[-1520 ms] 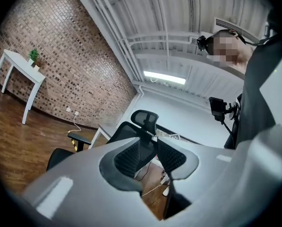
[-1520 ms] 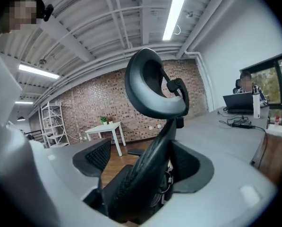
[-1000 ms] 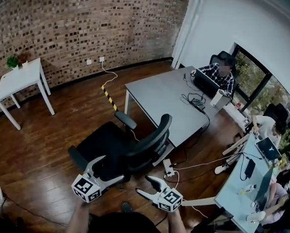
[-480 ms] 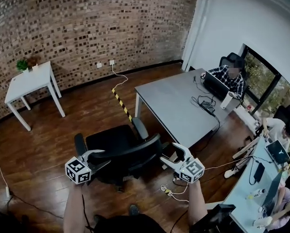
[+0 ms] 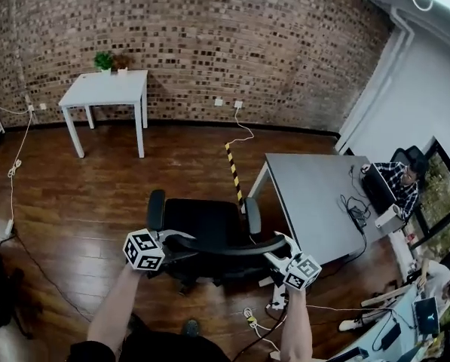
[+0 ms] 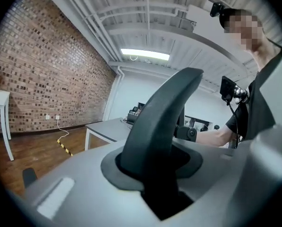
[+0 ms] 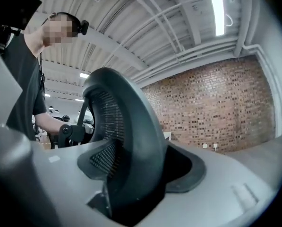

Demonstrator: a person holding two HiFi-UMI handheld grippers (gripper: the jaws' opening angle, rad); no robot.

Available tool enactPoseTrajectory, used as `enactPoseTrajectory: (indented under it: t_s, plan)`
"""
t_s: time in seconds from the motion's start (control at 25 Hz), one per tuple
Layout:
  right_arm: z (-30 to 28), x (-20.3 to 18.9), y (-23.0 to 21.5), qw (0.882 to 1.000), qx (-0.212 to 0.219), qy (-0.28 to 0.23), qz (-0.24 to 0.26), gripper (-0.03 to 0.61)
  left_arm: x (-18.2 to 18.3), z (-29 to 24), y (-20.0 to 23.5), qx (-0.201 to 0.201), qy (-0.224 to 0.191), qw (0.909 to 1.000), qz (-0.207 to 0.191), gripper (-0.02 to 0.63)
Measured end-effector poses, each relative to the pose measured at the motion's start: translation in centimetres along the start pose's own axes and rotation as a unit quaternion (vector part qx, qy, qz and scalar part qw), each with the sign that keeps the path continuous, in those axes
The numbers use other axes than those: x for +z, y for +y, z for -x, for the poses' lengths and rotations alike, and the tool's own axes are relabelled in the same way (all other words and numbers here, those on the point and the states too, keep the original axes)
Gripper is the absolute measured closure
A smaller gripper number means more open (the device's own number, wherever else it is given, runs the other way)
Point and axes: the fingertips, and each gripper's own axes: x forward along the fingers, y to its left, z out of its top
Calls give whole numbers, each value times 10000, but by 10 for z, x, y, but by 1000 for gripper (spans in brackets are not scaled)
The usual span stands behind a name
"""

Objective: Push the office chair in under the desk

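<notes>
The black office chair (image 5: 206, 221) stands on the wood floor with its back toward me, left of the grey desk (image 5: 315, 194) and outside it. My left gripper (image 5: 181, 241) is at the left end of the curved backrest top (image 5: 225, 246). Its jaws are closing, and the backrest edge (image 6: 159, 122) fills the slot of the left gripper (image 6: 155, 174). My right gripper (image 5: 274, 249) straddles the right end. Its jaws are also closing around the mesh backrest (image 7: 131, 141). A dark gap still shows on one side inside the right gripper (image 7: 136, 183).
A white table (image 5: 108, 89) stands by the brick wall. Yellow-black tape (image 5: 234, 173) runs on the floor near the desk corner. A power strip and cables (image 5: 273, 304) lie by my feet. A person (image 5: 396, 183) sits at the desk's far end.
My view has swung left, and the chair now has its back square to me. Both grippers have gone from below the backrest to its two ends. The left jaws have closed onto it.
</notes>
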Motion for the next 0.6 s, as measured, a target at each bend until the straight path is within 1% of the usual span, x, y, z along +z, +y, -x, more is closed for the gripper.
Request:
enactPoseTrajectory:
  t_s: [0.12, 0.2, 0.32, 0.44, 0.52, 0.6]
  plan:
    - [-24, 16, 37, 9999, 130, -98, -2, 284, 10, 47, -15, 140, -190, 9997, 99, 364]
    - [-52, 30, 67, 9999, 68, -142, 63, 284, 19, 88, -11, 223, -303, 9992, 152, 360]
    - [-100, 51, 106, 9997, -45, -215, 145, 284, 38, 149, 2, 277, -363, 9989, 129, 348]
    - [-134, 58, 130, 9997, 78, -209, 125, 284, 49, 192, 4, 440, -452, 9979, 119, 344]
    - [-149, 57, 137, 9995, 247, -195, 103, 284, 51, 209, 3, 662, -560, 9962, 100, 342]
    - [-165, 53, 143, 9989, 433, -170, 65, 284, 53, 227, 5, 1061, -656, 9922, -46, 331]
